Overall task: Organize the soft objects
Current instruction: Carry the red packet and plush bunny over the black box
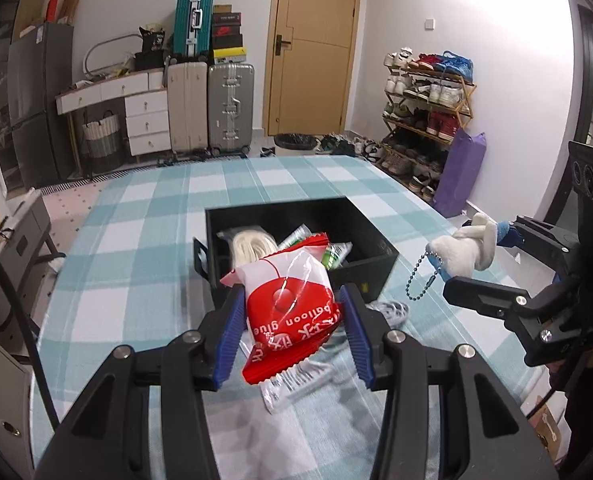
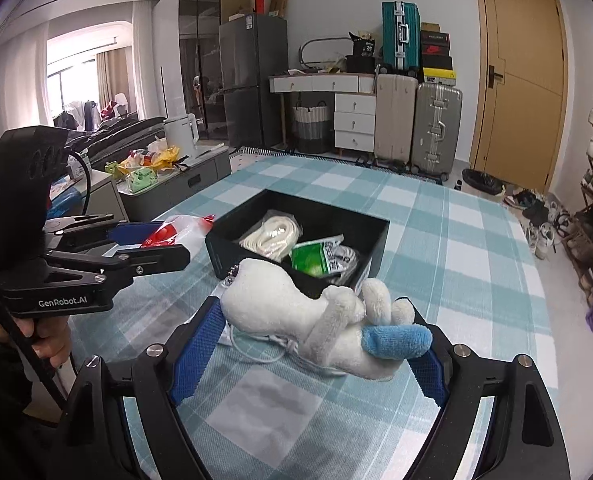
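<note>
Between the blue pads of the left gripper [image 1: 292, 316], in the left wrist view, a red-and-clear plastic packet printed "balloon glue" [image 1: 292, 308] is being clamped above the teal checked tablecloth [image 1: 144, 240], just before the open black rectangular box [image 1: 372, 248].

From the right wrist view, the right gripper [image 2: 320, 340] is gripping a white plush toy with a blue tip and ball chain [image 2: 324, 320], hanging near the box's front wall, where a coiled white rope [image 2: 270, 234] and green sachet [image 2: 310, 258] are lying inside.
</note>
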The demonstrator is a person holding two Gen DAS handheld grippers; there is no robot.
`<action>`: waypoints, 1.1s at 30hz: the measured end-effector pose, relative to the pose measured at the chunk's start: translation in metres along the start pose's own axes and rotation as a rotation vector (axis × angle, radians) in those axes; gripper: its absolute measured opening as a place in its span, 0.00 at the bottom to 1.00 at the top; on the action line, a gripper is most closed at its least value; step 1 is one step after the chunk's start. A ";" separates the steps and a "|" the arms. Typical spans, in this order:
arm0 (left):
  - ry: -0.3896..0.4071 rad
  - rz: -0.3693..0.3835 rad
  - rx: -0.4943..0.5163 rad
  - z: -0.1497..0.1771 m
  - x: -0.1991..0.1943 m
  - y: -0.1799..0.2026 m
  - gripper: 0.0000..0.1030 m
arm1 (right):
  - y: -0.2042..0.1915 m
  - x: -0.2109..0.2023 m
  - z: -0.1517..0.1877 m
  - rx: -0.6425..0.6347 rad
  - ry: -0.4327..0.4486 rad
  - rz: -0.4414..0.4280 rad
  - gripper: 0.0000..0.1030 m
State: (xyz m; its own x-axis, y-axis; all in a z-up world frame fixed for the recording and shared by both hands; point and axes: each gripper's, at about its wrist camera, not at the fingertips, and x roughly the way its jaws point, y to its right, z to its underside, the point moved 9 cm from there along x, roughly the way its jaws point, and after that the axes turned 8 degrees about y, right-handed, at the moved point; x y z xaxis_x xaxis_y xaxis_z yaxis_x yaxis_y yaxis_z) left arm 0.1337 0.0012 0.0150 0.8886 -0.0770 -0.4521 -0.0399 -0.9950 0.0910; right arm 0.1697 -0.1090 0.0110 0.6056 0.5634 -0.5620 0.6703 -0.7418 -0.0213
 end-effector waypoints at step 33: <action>-0.029 -0.036 -0.005 -0.028 0.072 -0.032 0.45 | 0.007 0.094 -0.036 -0.047 -0.051 0.001 0.84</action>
State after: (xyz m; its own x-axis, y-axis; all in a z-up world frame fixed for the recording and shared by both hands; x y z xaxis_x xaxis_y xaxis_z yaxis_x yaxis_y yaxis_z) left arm 0.2123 0.0296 0.0044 0.8759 -0.0430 -0.4805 -0.0056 -0.9969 0.0788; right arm 0.2472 -0.0479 -0.0121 0.5846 0.5425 -0.6033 0.6897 -0.7239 0.0174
